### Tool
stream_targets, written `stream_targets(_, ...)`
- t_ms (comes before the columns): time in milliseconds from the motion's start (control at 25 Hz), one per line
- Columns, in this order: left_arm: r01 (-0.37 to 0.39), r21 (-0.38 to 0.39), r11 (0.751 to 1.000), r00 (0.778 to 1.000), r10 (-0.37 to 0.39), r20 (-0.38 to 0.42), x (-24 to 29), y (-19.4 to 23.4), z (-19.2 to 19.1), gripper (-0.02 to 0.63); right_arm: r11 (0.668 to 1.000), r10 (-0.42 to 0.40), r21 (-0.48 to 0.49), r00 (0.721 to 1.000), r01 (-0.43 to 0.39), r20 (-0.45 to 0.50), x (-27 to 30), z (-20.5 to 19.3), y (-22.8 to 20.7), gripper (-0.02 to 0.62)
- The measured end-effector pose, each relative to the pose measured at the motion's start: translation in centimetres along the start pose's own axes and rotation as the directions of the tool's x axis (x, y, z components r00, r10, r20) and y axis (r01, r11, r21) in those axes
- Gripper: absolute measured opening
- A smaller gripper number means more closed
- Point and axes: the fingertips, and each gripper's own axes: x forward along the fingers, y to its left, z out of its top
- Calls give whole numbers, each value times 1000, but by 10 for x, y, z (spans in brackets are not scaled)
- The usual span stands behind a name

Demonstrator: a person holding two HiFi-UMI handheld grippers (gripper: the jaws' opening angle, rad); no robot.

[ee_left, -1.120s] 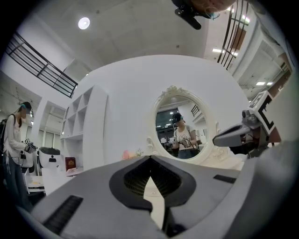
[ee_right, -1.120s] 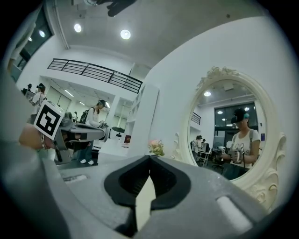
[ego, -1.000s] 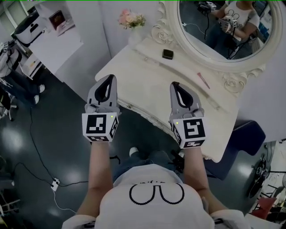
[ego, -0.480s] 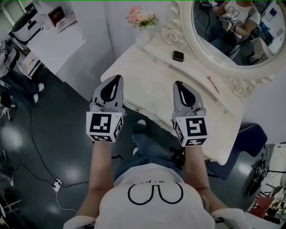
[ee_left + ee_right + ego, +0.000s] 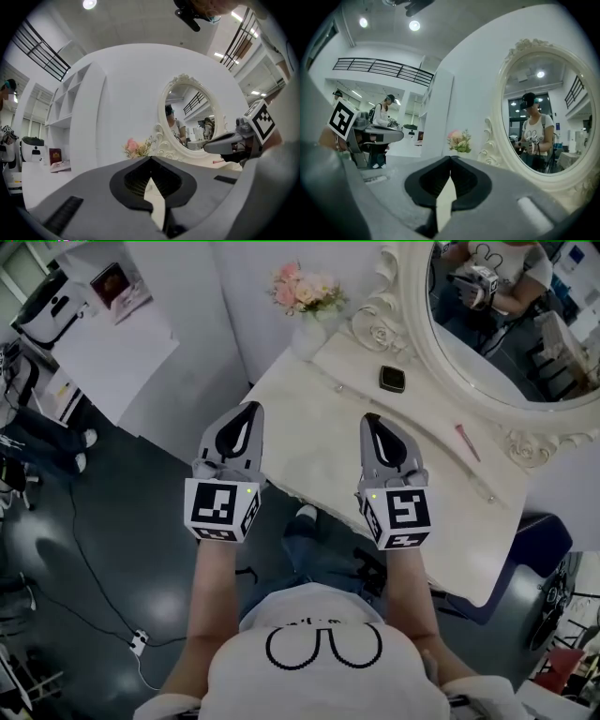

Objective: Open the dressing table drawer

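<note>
- Compared with a second ago, the tabletop [image 5: 309, 437] sits further right and lower in the head view, nearer the person, and both tools have come forward with it
- The left tool [image 5: 249, 411] now reaches over the tabletop's near left edge, where before it hung over the floor [image 5: 122, 521] short of that edge
- The right tool [image 5: 368, 420] is over the middle of the tabletop, clear of its surface
- Both tools are clenched with the tips met and nothing between them, as each tool's own view shows
- The drawer is in the table's front, under the near edge between the two tools; seen so steeply from above, its face cannot be made out
- The person's foot [image 5: 305, 515] shows just below that edge, between the forearms
- The flowers [image 5: 305, 292] stand at the back left corner, more fully in view than before
- The oval mirror [image 5: 487, 324] has slid toward the top right corner
- A small dark box [image 5: 392, 379] lies just ahead of the right tool, and a pink stick [image 5: 467, 442] lies further right, near the mirror's frame
- A dark stool [image 5: 544, 540] stands beside the table's right end
- A cable [image 5: 94, 568] runs across the floor at the left
</note>
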Motion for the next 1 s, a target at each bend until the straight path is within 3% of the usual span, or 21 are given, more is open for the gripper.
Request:
stream_targets(400, 103, -25, 994, 993, -105, -57, 96, 37, -11, -2, 997, -61, 51, 997, 63, -40, 83, 0, -42, 25)
stream_targets(560, 139, -34, 990, 988, -141, -69, 128, 43, -16, -2, 993, -91, 66, 992, 96, -83, 108, -7, -58, 149)
stream_targets(760, 189, -45, 981, 977, -193, -91, 159, 42, -28, -2, 981, -138, 113, 976, 158, -167, 122, -31, -76, 399)
stream_targets(1000, 252, -38, 967, 961, -255, -105, 185, 33, -36, -2, 959, -133, 208, 955, 191, -266, 127, -56, -83, 425)
